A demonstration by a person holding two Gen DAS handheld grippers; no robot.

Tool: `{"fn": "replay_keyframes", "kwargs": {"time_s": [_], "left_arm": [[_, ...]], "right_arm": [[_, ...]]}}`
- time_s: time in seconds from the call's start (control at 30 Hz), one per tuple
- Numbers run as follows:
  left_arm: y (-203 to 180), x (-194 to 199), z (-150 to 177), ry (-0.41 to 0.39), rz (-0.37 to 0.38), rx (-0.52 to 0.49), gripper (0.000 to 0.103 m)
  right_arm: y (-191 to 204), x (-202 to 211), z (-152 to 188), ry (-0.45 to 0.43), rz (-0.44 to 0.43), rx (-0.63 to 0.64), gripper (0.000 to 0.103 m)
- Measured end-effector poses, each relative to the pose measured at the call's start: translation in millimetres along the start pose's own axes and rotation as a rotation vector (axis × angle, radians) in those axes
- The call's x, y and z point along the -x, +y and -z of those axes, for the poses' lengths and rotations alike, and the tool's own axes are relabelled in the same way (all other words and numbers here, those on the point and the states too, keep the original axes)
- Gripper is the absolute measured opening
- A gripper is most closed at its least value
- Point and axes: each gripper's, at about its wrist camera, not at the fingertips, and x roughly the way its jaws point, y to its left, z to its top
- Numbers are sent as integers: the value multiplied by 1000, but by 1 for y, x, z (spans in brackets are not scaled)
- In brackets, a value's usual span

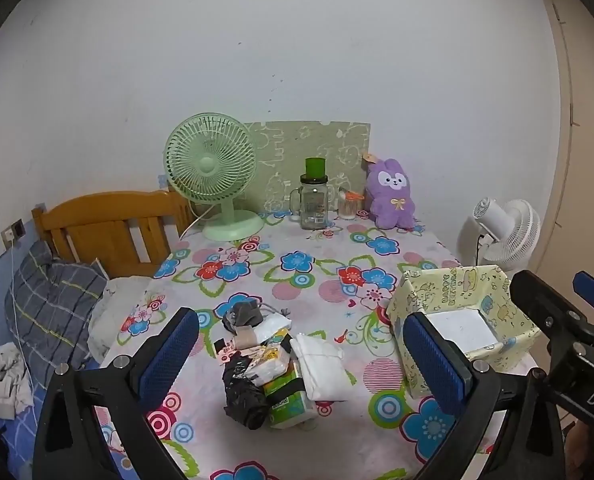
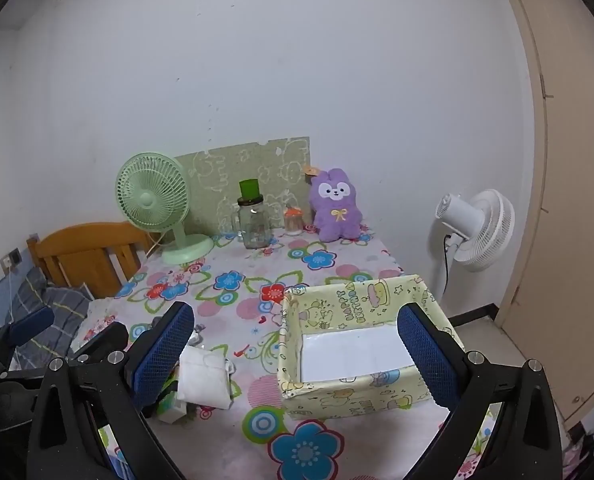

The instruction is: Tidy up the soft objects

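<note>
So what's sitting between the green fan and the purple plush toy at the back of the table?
A glass jar with a green lid, then a small orange-capped container, between the green fan and purple plush. Both views show it.

Setting was a home bedroom. A bed with a wooden headboard stood against the white wall; a plaid pillow and crumpled cloth lay on it. Beside the bed, a worktop under a flowered cover carried household items: green desk fan, glass jar, purple plush rabbit. A white standing fan stood on the floor near a beige door. A wall socket had a cable plugged in.
</note>
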Motion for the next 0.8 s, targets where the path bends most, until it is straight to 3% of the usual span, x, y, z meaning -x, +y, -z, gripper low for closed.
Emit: {"fn": "replay_keyframes", "kwargs": {"time_s": [0.8], "left_arm": [[-6, 0, -4, 0, 2, -4, 103]], "right_arm": [[5, -6, 0, 9, 4, 2, 103]]}}
